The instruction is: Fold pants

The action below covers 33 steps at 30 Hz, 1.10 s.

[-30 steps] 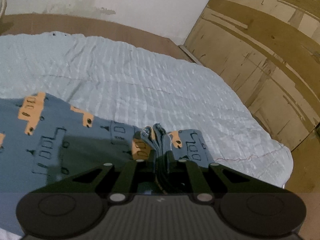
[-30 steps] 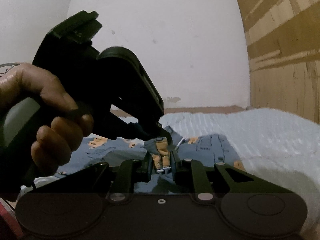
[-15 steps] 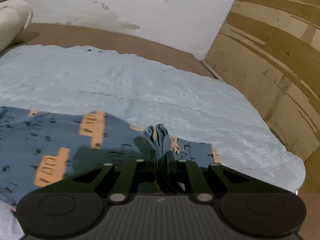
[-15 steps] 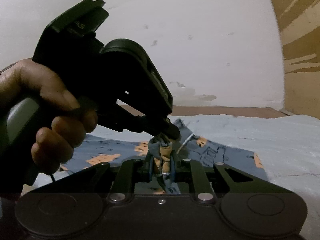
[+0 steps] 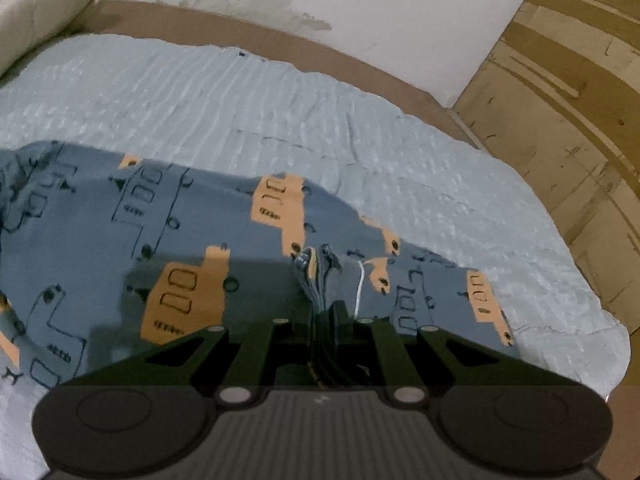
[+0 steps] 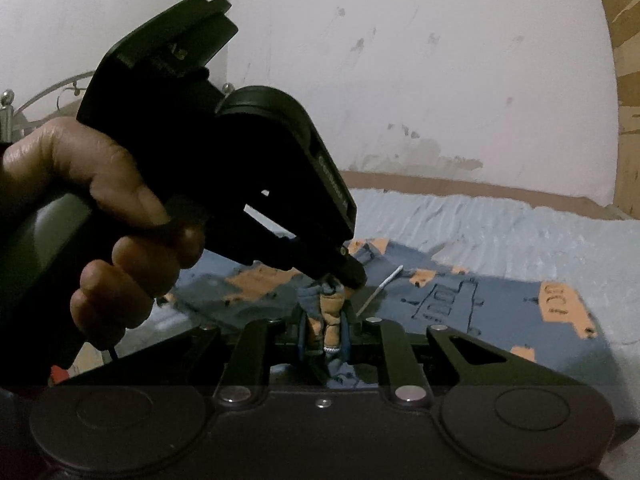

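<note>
Two sets of tongs, left tongs and right tongs, each pinch a bunched edge of the pants, which sprawl toward nine o'clock across the bed. Danger: layers slipping unevenly from either pinch would skew the fold.

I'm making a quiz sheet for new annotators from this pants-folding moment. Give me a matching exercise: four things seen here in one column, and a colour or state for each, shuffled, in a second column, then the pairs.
Things
1. pants
2. bedspread
3. left claw
4. white thread

States
A. light blue, ribbed, spread over the bed
B. shut on a bunched edge of cloth
C. grey-blue with orange vehicle prints
D. thin, loose, lying on the pants just right of the pinched cloth

Pairs: 1-C, 2-A, 3-B, 4-D
</note>
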### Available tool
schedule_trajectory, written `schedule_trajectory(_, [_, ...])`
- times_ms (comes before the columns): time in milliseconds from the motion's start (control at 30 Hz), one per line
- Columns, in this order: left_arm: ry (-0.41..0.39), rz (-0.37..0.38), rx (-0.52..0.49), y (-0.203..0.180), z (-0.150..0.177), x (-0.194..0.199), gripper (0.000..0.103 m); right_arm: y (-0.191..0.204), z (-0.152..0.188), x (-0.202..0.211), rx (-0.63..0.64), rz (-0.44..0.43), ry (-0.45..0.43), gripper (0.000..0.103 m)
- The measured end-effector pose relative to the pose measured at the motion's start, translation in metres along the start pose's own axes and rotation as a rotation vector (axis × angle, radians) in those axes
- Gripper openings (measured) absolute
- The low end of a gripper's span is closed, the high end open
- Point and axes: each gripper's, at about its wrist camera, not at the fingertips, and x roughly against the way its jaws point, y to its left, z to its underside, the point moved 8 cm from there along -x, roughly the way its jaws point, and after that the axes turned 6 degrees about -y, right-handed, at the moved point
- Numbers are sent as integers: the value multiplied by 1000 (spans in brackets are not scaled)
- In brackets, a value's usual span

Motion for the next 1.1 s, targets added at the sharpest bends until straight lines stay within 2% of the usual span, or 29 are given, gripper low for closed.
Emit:
schedule_trajectory(200, [2, 12, 15, 6, 4, -2, 11, -11, 2, -20, -3, -3, 4, 17])
schedule_trajectory(233, [5, 14, 20, 6, 4, -2, 11, -3, 4, -15, -3, -4, 3, 18])
schedule_trajectory(333, [8, 14, 29, 7, 5, 0, 15, -1, 6, -8, -6, -8, -2, 21])
schedule_trajectory(367, [5, 11, 26, 7, 5, 0, 21, 0, 5, -7, -7, -9, -5, 22])
schedule_trajectory(400, [3, 4, 22, 6, 4, 1, 31, 1, 5, -5, -7, -11, -8, 25])
schedule_trajectory(433, [-1, 0, 18, 5, 4, 2, 36, 1, 4, -5, -7, -11, -11, 32])
schedule_trajectory(500, [-19, -14, 7, 4, 2, 5, 59, 1, 5, 1, -6, -13, -16, 40])
schedule_trajectory(567, [-50, -44, -13, 2, -1, 7, 72, -1, 5, 6, 5, -5, -28, 55])
schedule_trajectory(633, [-84, -85, -41, 2, -5, 7, 81, -7, 3, 14, 13, 12, -53, 81])
schedule_trajectory(667, [-100, -110, -61, 1, -6, 7, 83, -12, 2, 19, 10, 23, -72, 85])
schedule_trajectory(733, [-121, -158, -105, 0, -5, 4, 84, -26, -2, 28, 13, 77, -100, 93])
schedule_trajectory(867, [-137, -230, -191, -2, 5, -4, 85, -67, -3, 36, -11, 240, -115, 96])
schedule_trajectory(967, [-157, -258, -228, -3, 11, -5, 90, -101, 4, 36, -35, 380, -72, 97])
schedule_trajectory(1100, [-162, -258, -203, 4, 18, -3, 94, -137, 18, 41, -45, 524, -7, 99])
